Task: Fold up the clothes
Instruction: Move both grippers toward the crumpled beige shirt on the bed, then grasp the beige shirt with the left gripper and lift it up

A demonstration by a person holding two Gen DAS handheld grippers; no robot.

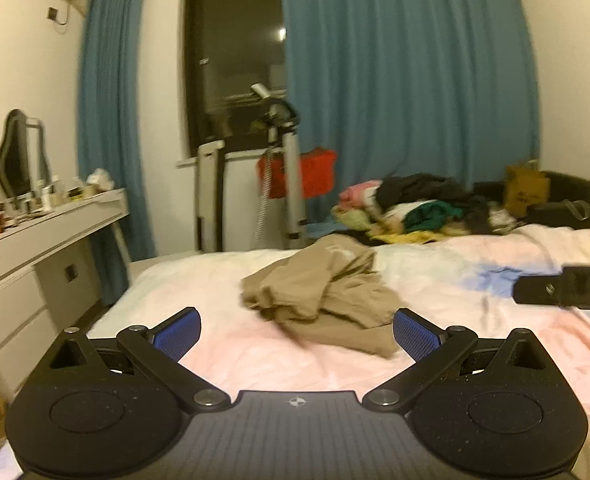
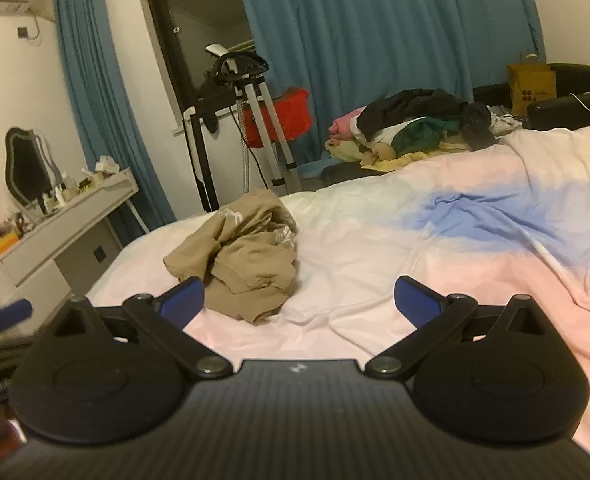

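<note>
- The big bed [image 2: 415, 240] has a pink, white and blue cover
- A heap of mixed clothes [image 2: 411, 124] sits at its far edge
- The tan garment [image 1: 323, 292] lies crumpled on the bed, its shape hard to make out
- A yellow paper bag [image 2: 531, 84] stands behind; what is in it is hidden
- The left gripper [image 1: 297, 332] and right gripper [image 2: 299, 300] are spread wide, holding nothing

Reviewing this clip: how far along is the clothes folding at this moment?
Nothing looks done: no folded piece shows. The tan garment lies crumpled on the bed, untouched. Nothing is in hand: the left claw and right claw are both open and empty, above the sheet short of the garment. Left to do: grasp, spread and fold it, then the mixed clothes pile at the bed's far edge.
</note>
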